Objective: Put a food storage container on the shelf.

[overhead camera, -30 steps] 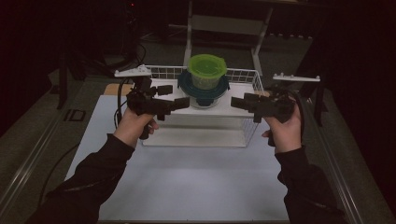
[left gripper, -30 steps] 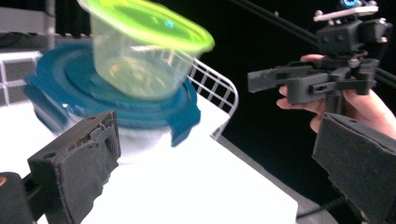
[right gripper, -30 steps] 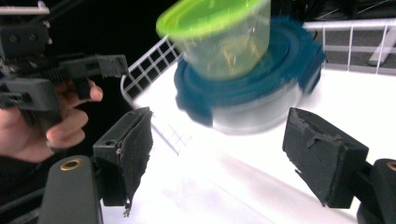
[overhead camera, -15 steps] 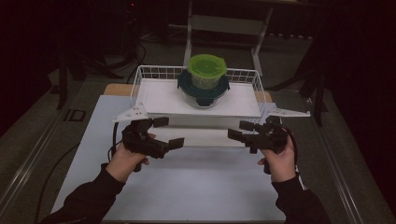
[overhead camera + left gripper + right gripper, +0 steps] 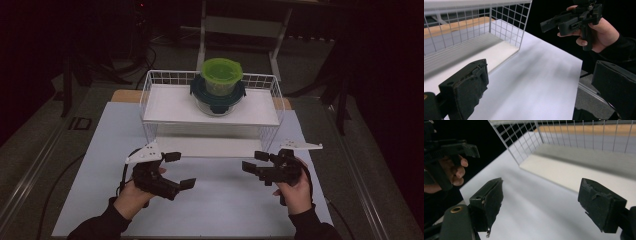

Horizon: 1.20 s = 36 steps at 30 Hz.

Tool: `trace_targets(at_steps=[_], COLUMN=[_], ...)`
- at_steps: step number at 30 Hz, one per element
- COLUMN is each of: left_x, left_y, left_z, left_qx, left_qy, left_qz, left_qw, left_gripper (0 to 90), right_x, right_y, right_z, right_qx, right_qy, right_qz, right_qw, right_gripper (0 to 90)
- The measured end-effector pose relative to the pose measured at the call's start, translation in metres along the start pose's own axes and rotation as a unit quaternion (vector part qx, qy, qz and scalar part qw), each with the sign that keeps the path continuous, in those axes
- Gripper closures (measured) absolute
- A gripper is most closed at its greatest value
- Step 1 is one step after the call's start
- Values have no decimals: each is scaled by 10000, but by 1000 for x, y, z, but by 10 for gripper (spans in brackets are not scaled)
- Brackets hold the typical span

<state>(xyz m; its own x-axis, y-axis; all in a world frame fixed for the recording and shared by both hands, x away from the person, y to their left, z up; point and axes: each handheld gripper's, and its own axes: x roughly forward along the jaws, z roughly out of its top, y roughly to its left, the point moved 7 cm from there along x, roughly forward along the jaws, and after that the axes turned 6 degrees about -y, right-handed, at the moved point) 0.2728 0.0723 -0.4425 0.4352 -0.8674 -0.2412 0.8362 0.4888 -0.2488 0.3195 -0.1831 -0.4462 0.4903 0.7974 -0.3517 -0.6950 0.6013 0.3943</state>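
Rack at the mat's twelve o'clock
Stacked containers point(image 5: 220, 87) sit on the wire rack point(image 5: 210, 107); the left gripper point(image 5: 179, 171) lies at seven o'clock, the right gripper point(image 5: 252, 162) at five.

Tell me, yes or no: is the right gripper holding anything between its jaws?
No. In the right gripper view the right gripper has its jaws wide apart, with only the bare white table between them.

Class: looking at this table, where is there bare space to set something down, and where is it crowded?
Free: white mat between left claw and right claw; shelf top left of the stacked containers. Crowded: shelf middle, around those containers.
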Motion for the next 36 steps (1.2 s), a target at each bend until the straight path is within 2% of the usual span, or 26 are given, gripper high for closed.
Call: trace_targets(at_steps=[6,7,9,11,14,19,23,25,29,36], left_x=[1,1,2,1,0,-4,-8,-9,-9,-9], left_y=[-1,-1,-2,-4,-5,-5,-3,-2,1,6], left_z=[-25,-25,-35,-43,-50,-64,-73,-78,-83,-89], left_qx=[18,18,101,119,151,89,39,169,218,72], left_qy=[166,166,264,309,325,309,281,327,319,297], left_qz=[41,41,85,102,130,152,175,222,330,372], left_qw=[9999,9999,9996,9994,9993,9994,9994,9991,9987,9988], left_gripper=[3,3,3,3,3,3,3,3,3,3], right_x=[3,3,4,4,4,0,-4,-7,-9,-10], right_y=[-5,-5,-8,-8,-12,-16,-19,-23,-26,-33], right_z=[-25,-25,-38,-41,-50,-64,-72,-80,-84,-89], right_qx=[90,90,122,116,171,171,224,267,288,316], right_qy=[150,150,182,194,223,272,274,284,245,203], right_qz=[17,17,32,15,-4,-95,-170,-274,-277,-296], right_qw=[9998,9998,9998,9997,9996,9994,9992,9989,9989,9989], right_gripper=[194,194,194,194,194,194,193,194,194,189])
